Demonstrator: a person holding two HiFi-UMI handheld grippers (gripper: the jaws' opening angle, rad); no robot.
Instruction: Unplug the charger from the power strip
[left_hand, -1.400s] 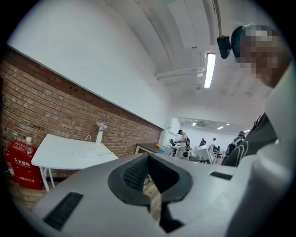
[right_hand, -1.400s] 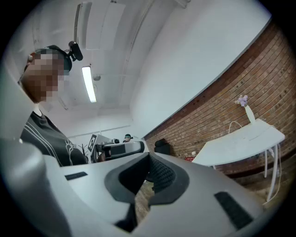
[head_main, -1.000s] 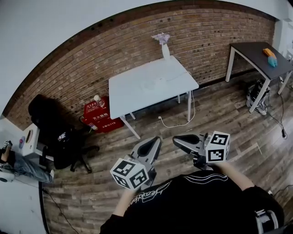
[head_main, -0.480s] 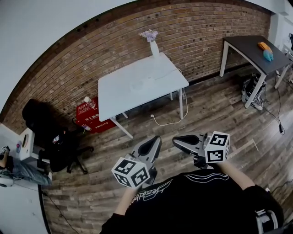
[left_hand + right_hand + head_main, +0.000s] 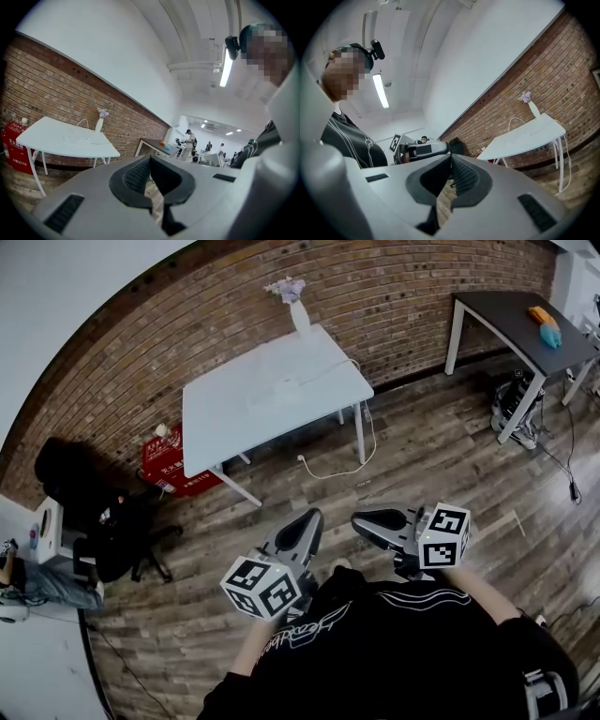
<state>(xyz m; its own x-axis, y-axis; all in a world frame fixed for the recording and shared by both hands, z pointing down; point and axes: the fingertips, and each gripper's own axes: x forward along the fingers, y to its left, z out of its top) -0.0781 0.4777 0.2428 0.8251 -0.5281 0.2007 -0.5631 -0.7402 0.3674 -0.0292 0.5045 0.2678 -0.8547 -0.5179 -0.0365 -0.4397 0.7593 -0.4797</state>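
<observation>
A white table [image 5: 225,418] stands against the brick wall, far ahead of me. Faint white shapes lie near its middle [image 5: 272,390]; I cannot make out the power strip or the charger among them. A white cable [image 5: 361,437] hangs off the table's right side and ends in a plug [image 5: 302,459] on the floor. My left gripper [image 5: 312,518] and right gripper [image 5: 360,519] are held side by side in front of my body, both shut and empty. The table [image 5: 61,140] shows left in the left gripper view. It shows right [image 5: 525,138] in the right gripper view.
A vase of flowers [image 5: 298,310] stands at the table's far edge. A red box [image 5: 173,465] and a black office chair [image 5: 94,512] are to the left. A dark table [image 5: 516,320] with bags beneath stands at right. People stand in the far room [image 5: 190,140].
In the head view the white table has slid left and upward and looks slightly larger. Both grippers stay shut and side by side, a little lower in the picture.
</observation>
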